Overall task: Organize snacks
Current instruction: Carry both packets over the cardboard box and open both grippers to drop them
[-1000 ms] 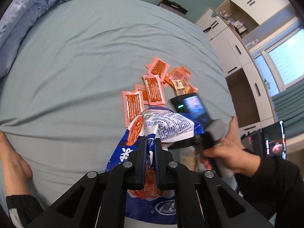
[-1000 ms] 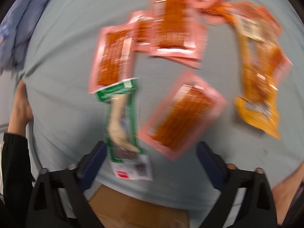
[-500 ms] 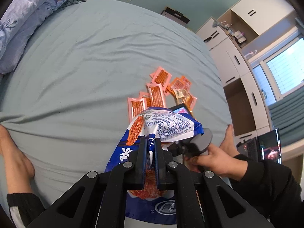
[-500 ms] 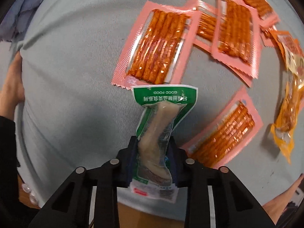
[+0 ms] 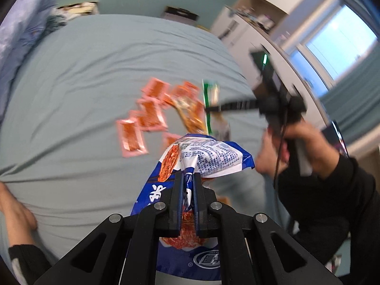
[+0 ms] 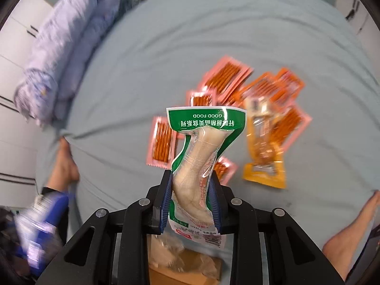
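Green snack pack (image 6: 204, 156) upright in right tool (image 6: 191, 204), header up

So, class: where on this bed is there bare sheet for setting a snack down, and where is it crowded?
Free: the wide sheet between the pillow and the pink packets, and the strip left of the single pink packet. Crowded: the overlapping pile round the yellow packet.

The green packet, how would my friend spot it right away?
Look above the blue-grey bed, where pink and orange snack packets lie scattered. The green packet is off the bed, pinched in the right gripper. Only it has a green top and something pale inside.
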{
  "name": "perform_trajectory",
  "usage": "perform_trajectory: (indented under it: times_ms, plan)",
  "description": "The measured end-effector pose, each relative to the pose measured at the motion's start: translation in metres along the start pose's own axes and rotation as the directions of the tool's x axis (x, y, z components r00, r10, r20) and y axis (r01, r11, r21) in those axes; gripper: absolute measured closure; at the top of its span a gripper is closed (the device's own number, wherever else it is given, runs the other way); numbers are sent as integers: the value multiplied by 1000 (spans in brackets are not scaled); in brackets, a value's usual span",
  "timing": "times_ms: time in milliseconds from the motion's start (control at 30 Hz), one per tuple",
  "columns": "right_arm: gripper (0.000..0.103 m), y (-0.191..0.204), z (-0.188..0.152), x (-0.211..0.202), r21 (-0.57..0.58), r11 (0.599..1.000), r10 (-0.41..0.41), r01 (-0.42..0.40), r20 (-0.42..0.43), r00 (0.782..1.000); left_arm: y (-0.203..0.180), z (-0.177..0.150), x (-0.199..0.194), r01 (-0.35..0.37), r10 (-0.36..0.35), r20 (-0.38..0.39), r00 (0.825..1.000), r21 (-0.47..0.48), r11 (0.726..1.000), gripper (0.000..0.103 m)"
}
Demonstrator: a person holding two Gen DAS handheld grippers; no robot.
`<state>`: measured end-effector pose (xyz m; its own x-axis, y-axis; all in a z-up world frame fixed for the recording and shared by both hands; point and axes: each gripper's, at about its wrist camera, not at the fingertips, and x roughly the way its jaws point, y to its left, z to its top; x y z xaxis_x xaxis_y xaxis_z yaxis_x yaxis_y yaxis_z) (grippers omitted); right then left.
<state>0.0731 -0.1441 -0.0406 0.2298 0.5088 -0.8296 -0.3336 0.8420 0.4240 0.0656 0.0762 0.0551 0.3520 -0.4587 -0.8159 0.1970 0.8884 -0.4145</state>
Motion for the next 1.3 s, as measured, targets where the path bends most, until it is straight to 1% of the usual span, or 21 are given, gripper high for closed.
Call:
perform_trajectory:
  times_ms: [67, 133, 200, 233, 267, 333, 433, 467, 500, 533, 567, 600, 667, 700, 767, 800, 900, 933, 1033, 1200, 1300]
  plan:
    - [76, -11, -15, -34, 17, 999, 32, -32, 38, 999, -20, -12, 12, 24, -22, -44, 999, 40, 999, 97]
    - [76, -22, -27, -70, 22, 999, 43, -45, 81, 996, -41, -29, 30, 38, -28, -112, 993, 88, 995, 97]
    - [76, -37, -45, -93, 35, 997, 67, -71, 102, 993, -56, -47, 51, 54, -29, -192, 981, 125, 991, 97]
    - [76, -42, -58, -105, 46, 995, 82, -88, 108, 991, -65, -58, 65, 64, -25, -241, 970, 153, 986, 97]
    - [76, -46, -68, -110, 56, 993, 95, -101, 110, 989, -72, -67, 77, 62, -9, -278, 961, 183, 981, 97]
    - [76, -54, -89, -120, 72, 989, 123, -131, 105, 987, -79, -76, 95, 38, 39, -306, 951, 243, 969, 96]
    - [76, -61, -118, -123, 81, 987, 133, -138, 67, 989, -82, -81, 114, -27, 127, -314, 941, 305, 952, 96]
    - [76, -76, -116, -123, 81, 987, 134, -138, 49, 990, -82, -80, 117, -32, 136, -319, 938, 309, 950, 92]
    - [76, -78, -120, -123, 80, 987, 135, -137, 30, 990, -80, -80, 120, -26, 134, -336, 932, 306, 952, 78]
    - [76, -80, -125, -122, 79, 987, 139, -140, 11, 990, -78, -80, 122, -17, 126, -358, 925, 291, 956, 67]
    - [76, -81, -126, -120, 81, 986, 146, -145, -9, 989, -75, -79, 121, -14, 120, -367, 923, 281, 960, 48]
    - [76, -83, -126, -118, 83, 986, 149, -146, -24, 989, -74, -76, 118, -17, 118, -356, 927, 274, 961, 44]
    - [76, -84, -127, -114, 85, 985, 155, -150, -60, 986, -74, -68, 110, -28, 121, -319, 940, 282, 959, 41]
    - [76, -82, -124, -109, 85, 985, 156, -149, -76, 985, -73, -64, 105, -37, 129, -305, 944, 291, 956, 35]
    - [76, -76, -119, -96, 73, 986, 155, -147, -119, 981, -67, -53, 93, -80, 161, -256, 953, 299, 951, 31]
    - [76, -63, -106, -76, 67, 986, 160, -151, -140, 977, -61, -46, 85, -124, 195, -220, 956, 300, 946, 30]
    - [76, -46, -99, -54, 8, 986, 166, -168, -219, 961, -45, -32, 73, -202, 256, -167, 952, 286, 937, 30]
    - [75, -40, -100, -50, -15, 985, 165, -175, -251, 954, -38, -27, 70, -225, 272, -152, 950, 270, 936, 30]
    - [75, -25, -103, -31, -39, 980, 170, -194, -340, 925, -26, -21, 67, -234, 269, -147, 952, 222, 947, 30]
    - [75, -16, -109, 0, 9, 971, 216, -240, -469, 857, -14, -14, 69, -242, 264, -143, 954, 154, 958, 30]
    - [71, -12, -107, 16, 13, 972, 207, -234, -518, 830, -10, -10, 71, -226, 239, -148, 960, 97, 969, 30]
